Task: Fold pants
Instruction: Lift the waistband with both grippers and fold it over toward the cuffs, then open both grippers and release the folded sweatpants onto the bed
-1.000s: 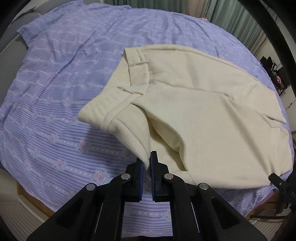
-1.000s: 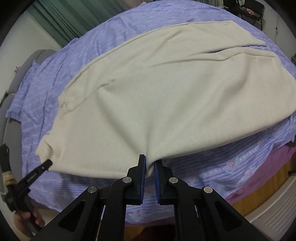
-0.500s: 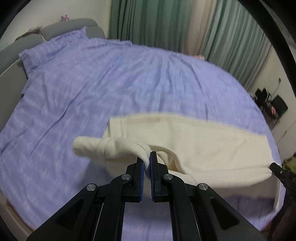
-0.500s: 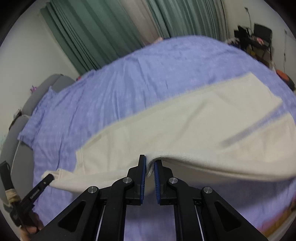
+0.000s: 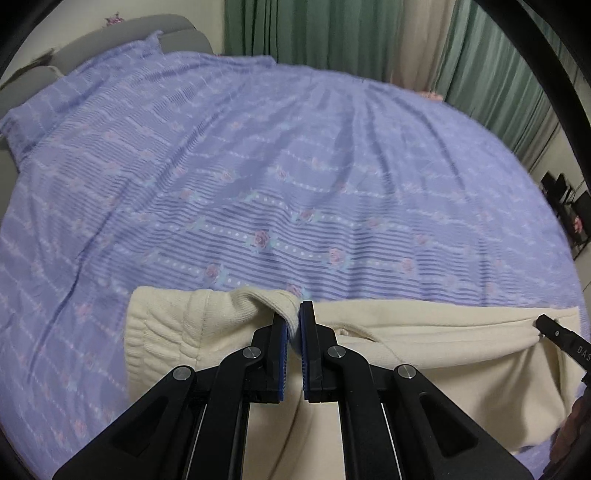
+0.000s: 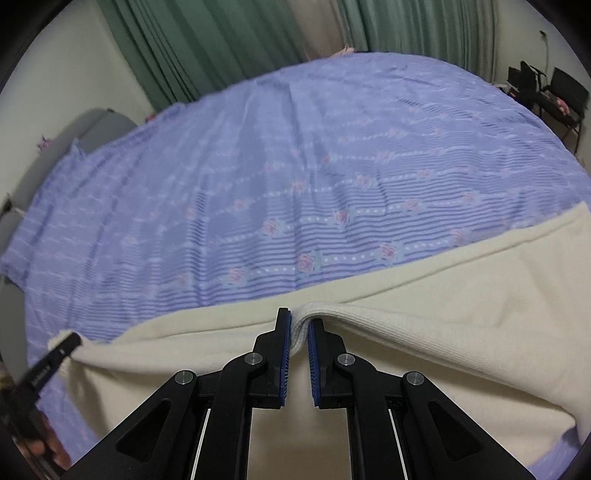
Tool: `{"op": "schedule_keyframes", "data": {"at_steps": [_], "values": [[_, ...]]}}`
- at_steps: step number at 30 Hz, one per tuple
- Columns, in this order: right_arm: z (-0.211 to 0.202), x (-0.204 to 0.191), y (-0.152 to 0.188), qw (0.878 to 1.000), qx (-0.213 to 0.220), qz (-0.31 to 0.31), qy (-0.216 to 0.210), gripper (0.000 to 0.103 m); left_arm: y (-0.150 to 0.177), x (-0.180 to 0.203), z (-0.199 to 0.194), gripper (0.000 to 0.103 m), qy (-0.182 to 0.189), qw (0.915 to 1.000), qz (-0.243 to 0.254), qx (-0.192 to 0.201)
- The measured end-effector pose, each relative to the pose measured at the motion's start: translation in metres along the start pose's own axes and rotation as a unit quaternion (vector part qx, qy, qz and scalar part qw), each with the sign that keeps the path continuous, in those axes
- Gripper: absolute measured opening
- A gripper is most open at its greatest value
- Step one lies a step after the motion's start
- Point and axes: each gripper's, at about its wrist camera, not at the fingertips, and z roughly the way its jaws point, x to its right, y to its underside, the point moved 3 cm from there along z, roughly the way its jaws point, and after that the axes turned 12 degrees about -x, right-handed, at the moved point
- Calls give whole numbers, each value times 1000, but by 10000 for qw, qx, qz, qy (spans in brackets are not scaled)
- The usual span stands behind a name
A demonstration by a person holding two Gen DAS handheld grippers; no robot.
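The cream knit pants hang lifted off the lilac floral bedspread, stretched between my two grippers. My left gripper is shut on the ribbed waistband end, which bunches to its left. My right gripper is shut on a fold of the pants further along the leg. The right gripper's tip shows at the right edge of the left wrist view; the left gripper's tip shows at the left of the right wrist view. The lower part of the pants hangs out of sight below the grippers.
The bedspread covers the bed ahead. Green curtains hang behind it. A grey headboard is at far left. Chairs stand at far right.
Both grippers have lifted the pants off the bed and pulled them toward me; the pants, spread flat a second ago, now hang stretched between the grippers, baring the bedspread.
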Motion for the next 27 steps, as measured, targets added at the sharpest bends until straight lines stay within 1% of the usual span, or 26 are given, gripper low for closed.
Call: {"op": "schedule_keyframes", "data": {"at_steps": [2, 4, 5, 6, 7, 8, 9, 10, 11, 12, 13, 14, 15, 16, 18, 19, 21, 22, 23, 26, 27], "values": [[15, 1, -6, 9999, -108, -71, 91, 10, -4, 4, 15, 9, -80, 9999, 68, -62], [31, 2, -11, 9991, -363, -95, 178, 12, -4, 6, 32, 15, -272, 9992, 94, -287], [35, 3, -12, 9987, -452, -104, 190, 16, -4, 8, 37, 16, -349, 9985, 123, -391], [38, 4, -12, 9984, -516, -108, 184, 24, -4, 10, 39, 24, -410, 9981, 148, -431], [37, 3, -12, 9982, -571, -128, 147, 30, -3, 10, 36, 48, -578, 9974, 157, -406], [32, 1, -10, 9984, -540, -160, 5, 50, -2, 10, 27, 63, -673, 9974, 146, -234], [24, -3, -9, 9988, -437, -193, -94, 72, -1, 10, 18, 84, -679, 9976, 137, -48], [19, -5, -8, 9991, -340, -225, -116, 78, 1, 10, 2, 89, -734, 9969, 133, 251], [2, -11, -4, 9995, -80, -315, -47, 80, 3, 10, -10, 89, -768, 9961, 153, 402], [-9, -17, 0, 9991, 39, -421, -8, 80, 6, 12, -25, 89, -760, 9956, 260, 490], [-17, -21, 2, 9988, 76, -485, -28, 80, 10, 15, -34, 89, -718, 9955, 372, 485], [-34, -26, 12, 9982, 149, -564, -121, 80, 15, 18, -44, 89, -652, 9954, 493, 505], [-48, -29, 21, 9979, 235, -591, -128, 80, 22, 23, -55, 89, -592, 9945, 661, 552], [-58, -29, 27, 9977, 291, -607, -108, 80, 34, 30, -71, 89, -584, 9924, 900, 608], [-93, -30, 53, 9966, 409, -709, -100, 80, 49, 40, -93, 89, -498, 9893, 1214, 642], [-104, -28, 60, 9964, 434, -721, -84, 80, 60, 47, -107, 89, -401, 9875, 1379, 654], [-141, -22, 85, 9957, 537, -760, 20, 80, 80, 62, -136, 89, -180, 9840, 1633, 691], [-152, -18, 89, 9956, 556, -749, 64, 80, 88, 67, -148, 89, -90, 9822, 1732, 722], [-175, -11, 103, 9955, 628, -702, 103, 80, 97, 74, -164, 90, -14, 9800, 1831, 773], [-220, 9, 129, 9962, 689, -511, 152, 80, 117, 94, -205, 96, 315, 9753, 2002, 881], [-234, 16, 137, 9961, 723, -467, 170, 80, 121, 98, -212, 98, 384, 9739, 2049, 899]]}}
